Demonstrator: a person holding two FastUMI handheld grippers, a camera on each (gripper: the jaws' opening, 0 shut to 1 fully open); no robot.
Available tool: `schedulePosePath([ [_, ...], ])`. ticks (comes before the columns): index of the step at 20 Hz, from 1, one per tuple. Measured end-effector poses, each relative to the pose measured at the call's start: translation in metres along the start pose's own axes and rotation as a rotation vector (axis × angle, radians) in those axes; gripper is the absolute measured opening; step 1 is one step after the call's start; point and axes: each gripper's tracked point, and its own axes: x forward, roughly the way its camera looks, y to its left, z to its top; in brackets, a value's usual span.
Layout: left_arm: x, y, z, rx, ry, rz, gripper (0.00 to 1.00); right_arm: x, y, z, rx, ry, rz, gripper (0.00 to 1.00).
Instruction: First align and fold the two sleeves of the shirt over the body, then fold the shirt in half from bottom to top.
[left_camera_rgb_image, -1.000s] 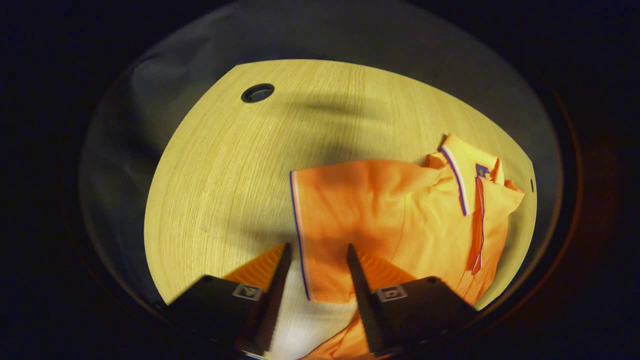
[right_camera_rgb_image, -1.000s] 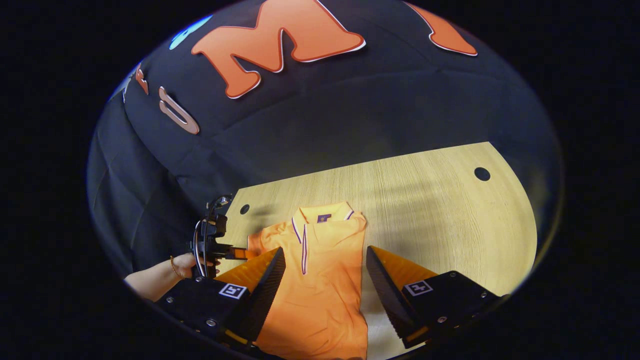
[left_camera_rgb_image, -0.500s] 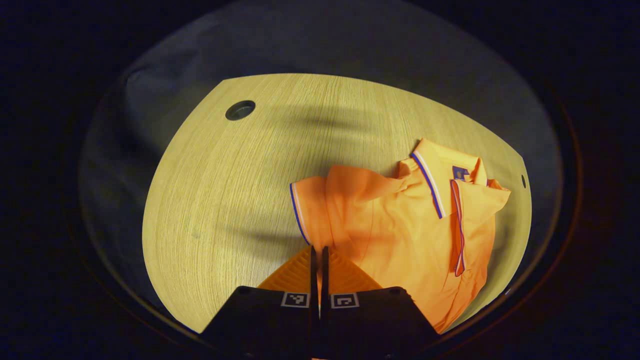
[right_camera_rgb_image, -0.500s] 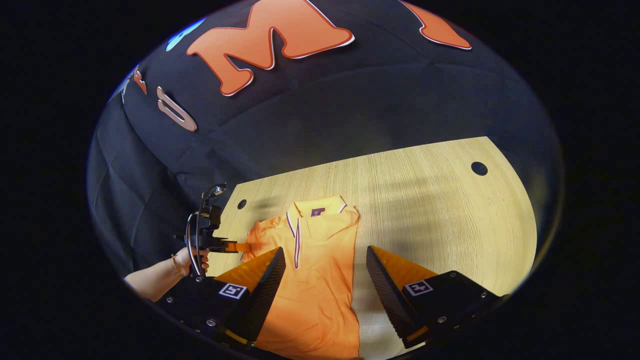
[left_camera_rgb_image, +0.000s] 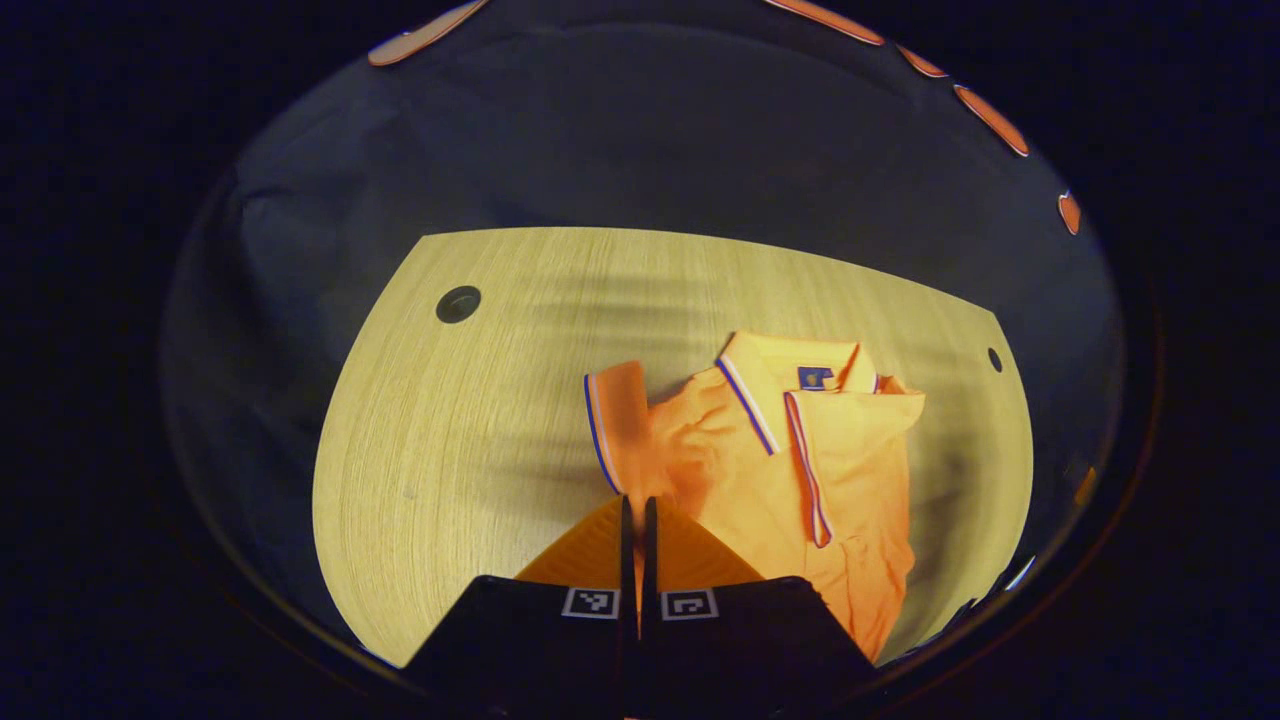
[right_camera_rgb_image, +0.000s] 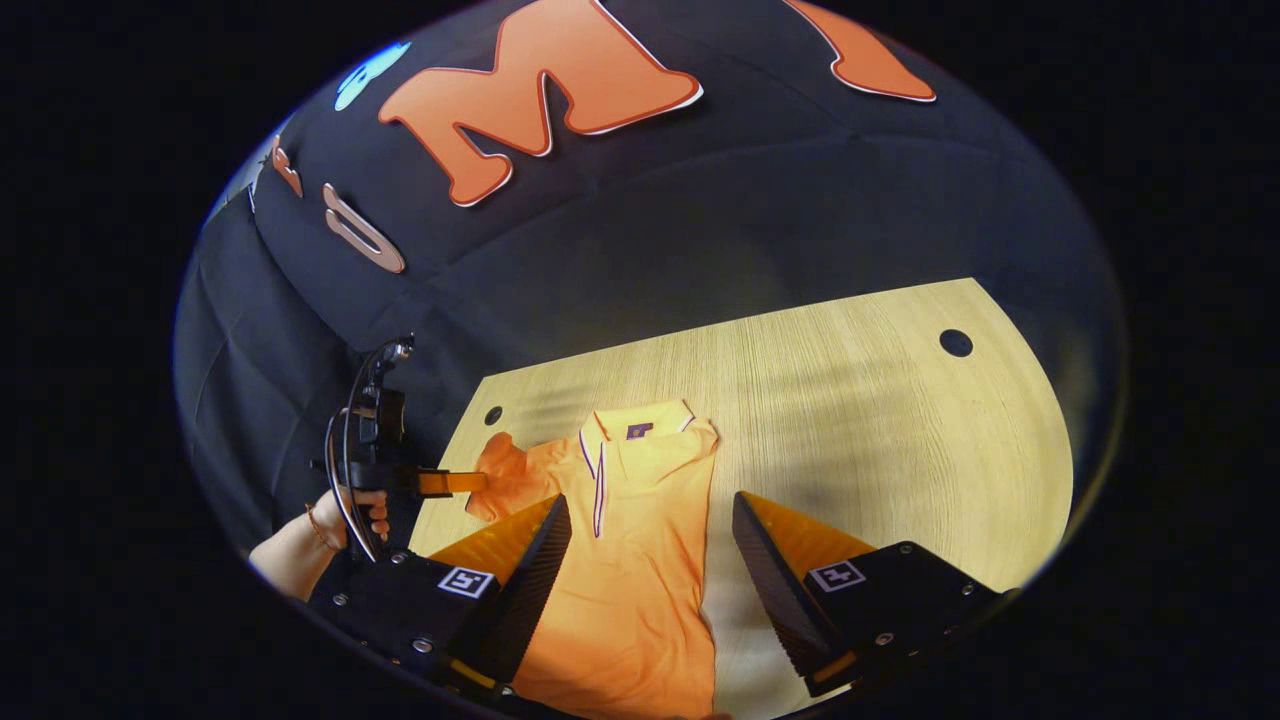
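An orange polo shirt (left_camera_rgb_image: 840, 470) with a striped collar (left_camera_rgb_image: 745, 400) lies on the wooden table (left_camera_rgb_image: 480, 420). My left gripper (left_camera_rgb_image: 637, 508) is shut on the cuff end of one sleeve (left_camera_rgb_image: 615, 420), which stands lifted and bunched off the table. In the right gripper view, the same left gripper (right_camera_rgb_image: 470, 483), held by a hand (right_camera_rgb_image: 350, 505), pinches that sleeve (right_camera_rgb_image: 505, 465) left of the collar. My right gripper (right_camera_rgb_image: 650, 510) hovers open over the shirt body (right_camera_rgb_image: 640, 560), with nothing between its fingers. The other sleeve lies folded in on the body.
The table has a round cable hole (left_camera_rgb_image: 458, 303) at its far left and a smaller hole (left_camera_rgb_image: 994, 359) near the collar. The right gripper view shows another hole (right_camera_rgb_image: 955, 343) on bare wood to the shirt's right. Black cloth wall (right_camera_rgb_image: 650, 230) stands behind the table.
My left gripper closed on the sleeve's cuff edge, then drew back and up, lifting and bunching the sleeve. The right gripper stayed open and nearly still.
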Motion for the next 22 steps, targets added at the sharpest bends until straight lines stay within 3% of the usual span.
schedulePosePath([
  [8, -0.01, -0.067, -0.004, 0.054, 0.008, -0.073, 0.01, -0.021, -0.011, -0.008, -0.001, -0.011, 0.004, 0.98],
  [16, 0.012, -0.137, -0.024, 0.115, 0.05, -0.147, 0.01, -0.033, -0.037, -0.021, 0.021, 0.0, -0.025, 0.98],
  [22, 0.032, -0.161, -0.042, 0.086, 0.104, -0.153, 0.01, -0.036, -0.05, -0.029, 0.026, 0.013, -0.045, 0.98],
])
